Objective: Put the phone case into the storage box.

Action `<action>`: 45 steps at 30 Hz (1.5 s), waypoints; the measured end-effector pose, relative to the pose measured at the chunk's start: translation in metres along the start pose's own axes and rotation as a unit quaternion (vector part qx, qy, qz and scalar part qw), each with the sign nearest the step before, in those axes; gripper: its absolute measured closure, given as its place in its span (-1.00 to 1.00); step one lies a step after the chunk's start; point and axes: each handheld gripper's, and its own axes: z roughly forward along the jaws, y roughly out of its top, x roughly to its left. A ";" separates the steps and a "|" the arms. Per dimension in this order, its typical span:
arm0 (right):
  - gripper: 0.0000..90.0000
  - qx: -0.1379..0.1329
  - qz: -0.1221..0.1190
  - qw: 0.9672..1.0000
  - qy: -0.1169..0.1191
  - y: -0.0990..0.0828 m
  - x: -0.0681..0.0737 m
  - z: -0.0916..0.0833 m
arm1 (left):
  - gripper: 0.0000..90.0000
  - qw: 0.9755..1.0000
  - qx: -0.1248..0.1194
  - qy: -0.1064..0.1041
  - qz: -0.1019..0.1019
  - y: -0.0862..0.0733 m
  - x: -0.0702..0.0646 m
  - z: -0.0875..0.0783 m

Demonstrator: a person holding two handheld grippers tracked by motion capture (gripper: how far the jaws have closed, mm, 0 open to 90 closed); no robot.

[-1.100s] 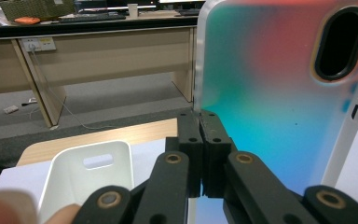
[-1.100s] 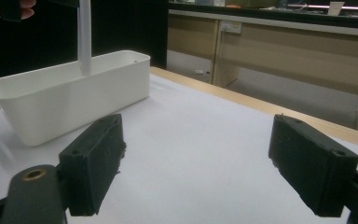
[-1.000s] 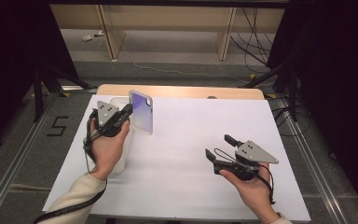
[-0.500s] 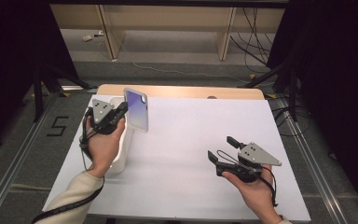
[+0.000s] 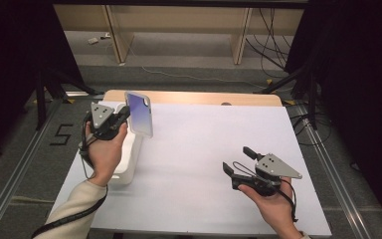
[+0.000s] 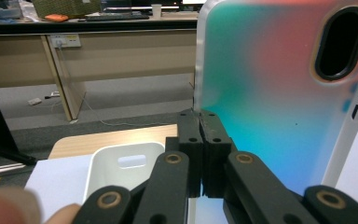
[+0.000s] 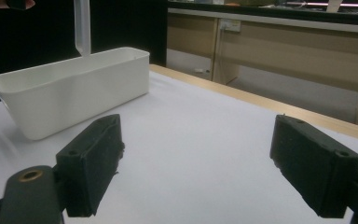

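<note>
Above the white bin (image 5: pixel 129 164), the left claw (image 5: pixel 124 113) pinches what looks like a phone case (image 5: pixel 140 113); the right claw (image 5: pixel 238 162) gapes open.

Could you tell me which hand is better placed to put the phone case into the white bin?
Left. The left gripper is shut on the phone case edge, holding it above the bin. The right gripper is open, empty, far across the table.

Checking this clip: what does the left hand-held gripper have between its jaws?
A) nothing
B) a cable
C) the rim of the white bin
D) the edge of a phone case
D: in the left gripper view the left hand-held gripper pinches the edge of the phone case, held above the white bin.
</note>
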 end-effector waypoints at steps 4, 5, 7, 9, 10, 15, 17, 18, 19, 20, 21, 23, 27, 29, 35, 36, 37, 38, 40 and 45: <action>-0.60 -0.002 0.005 1.000 0.005 -0.001 0.000 0.000 | 0.96 1.000 0.004 0.005 -0.002 -0.001 0.004 0.002; -0.60 -0.002 0.006 1.000 0.005 -0.001 0.000 0.000 | 0.97 1.000 0.004 0.008 -0.007 -0.002 0.004 0.002; -0.60 0.001 0.002 1.000 -0.001 -0.002 -0.001 -0.001 | 0.96 1.000 0.005 0.009 -0.004 -0.002 0.006 0.003; -0.60 0.001 0.003 1.000 -0.003 -0.003 -0.001 -0.001 | 0.97 1.000 0.005 0.012 -0.004 -0.002 0.008 0.003; -0.60 0.001 0.002 1.000 -0.002 -0.003 -0.001 -0.001 | 0.97 1.000 0.004 0.012 -0.005 -0.002 0.008 0.003; -0.61 -0.002 0.005 1.000 0.001 -0.003 -0.001 -0.002 | 0.96 1.000 0.001 0.020 -0.007 0.000 0.014 0.003; -0.61 0.001 0.004 1.000 -0.002 -0.003 -0.001 -0.002 | 0.97 1.000 -0.001 0.022 -0.010 0.001 0.015 0.002; -0.61 0.001 0.003 1.000 -0.001 -0.003 -0.001 -0.002 | 0.97 1.000 -0.001 0.022 -0.010 0.001 0.016 0.002; -0.61 0.001 0.002 1.000 0.001 -0.004 -0.001 -0.002 | 0.97 1.000 -0.002 0.023 -0.010 0.002 0.017 0.002; -0.61 -0.001 0.004 1.000 0.001 -0.004 -0.001 -0.002 | 0.96 1.000 -0.003 0.025 -0.011 0.002 0.017 0.002; -0.61 0.001 0.002 1.000 -0.002 -0.003 -0.001 -0.003 | 0.97 1.000 -0.003 0.026 -0.010 0.003 0.018 0.002; -0.61 0.001 0.002 1.000 -0.003 -0.003 -0.001 -0.003 | 0.97 0.999 -0.004 0.029 -0.013 0.003 0.019 0.002; -0.61 0.004 0.004 1.000 0.000 -0.003 -0.001 -0.005 | 0.97 0.999 -0.004 0.032 -0.016 0.004 0.022 0.002; -0.61 0.003 0.001 1.000 -0.001 -0.004 -0.002 -0.006 | 0.97 0.999 -0.004 0.035 -0.015 0.005 0.024 0.002; -0.62 0.003 0.002 1.000 -0.002 -0.004 -0.002 -0.008 | 0.97 0.999 -0.005 0.041 -0.018 0.006 0.028 0.003; -0.62 0.006 0.001 1.000 -0.003 -0.005 -0.002 -0.008 | 0.96 0.999 -0.005 0.043 -0.019 0.006 0.029 0.003; -0.62 0.004 0.002 1.000 -0.003 -0.005 -0.002 -0.008 | 0.97 0.999 -0.006 0.043 -0.017 0.006 0.030 0.003; -0.62 0.005 0.002 1.000 -0.003 -0.006 -0.002 -0.008 | 0.96 0.999 -0.006 0.043 -0.017 0.006 0.030 0.004; -0.62 0.006 0.004 1.000 -0.001 -0.006 -0.002 -0.008 | 0.96 0.999 -0.005 0.045 -0.019 0.006 0.031 0.004; -0.62 0.000 0.007 1.000 -0.002 -0.006 -0.003 -0.009 | 0.96 0.999 -0.005 0.050 -0.017 0.006 0.034 0.007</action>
